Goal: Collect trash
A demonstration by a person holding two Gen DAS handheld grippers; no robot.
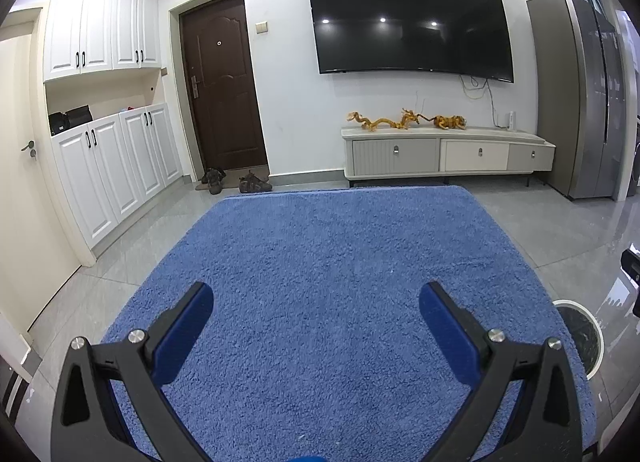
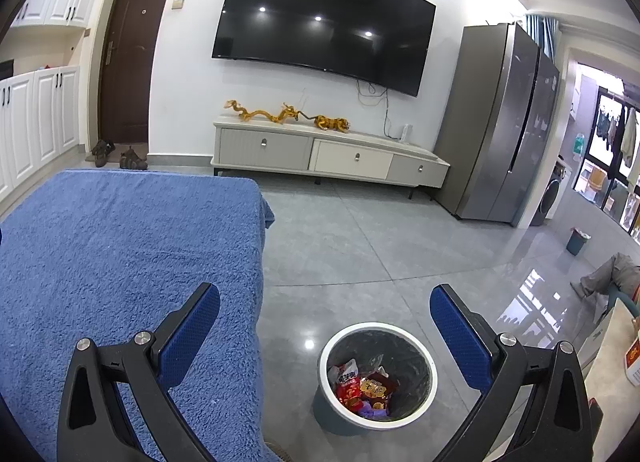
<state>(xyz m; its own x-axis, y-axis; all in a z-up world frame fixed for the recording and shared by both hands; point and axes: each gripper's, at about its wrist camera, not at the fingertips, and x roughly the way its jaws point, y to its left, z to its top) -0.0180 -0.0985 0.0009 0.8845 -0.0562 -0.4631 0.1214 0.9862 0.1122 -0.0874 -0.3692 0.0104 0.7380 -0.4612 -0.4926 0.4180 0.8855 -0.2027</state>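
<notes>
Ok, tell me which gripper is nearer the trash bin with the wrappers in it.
Right. The right gripper hangs almost directly above the trash bin, jaws open. The left gripper is over the blue cloth, with the bin off to its right edge.

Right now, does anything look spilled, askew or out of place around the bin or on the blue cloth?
Nothing stands out. The bin stands upright on the floor beside the blue cloth, with wrappers inside and none spilled around it. The cloth is bare. Both the left gripper and right gripper hold nothing, jaws open.

Black jaws, blue textured pads (image 2: pixel 192 338), silver screws (image 2: pixel 142 338)
</notes>
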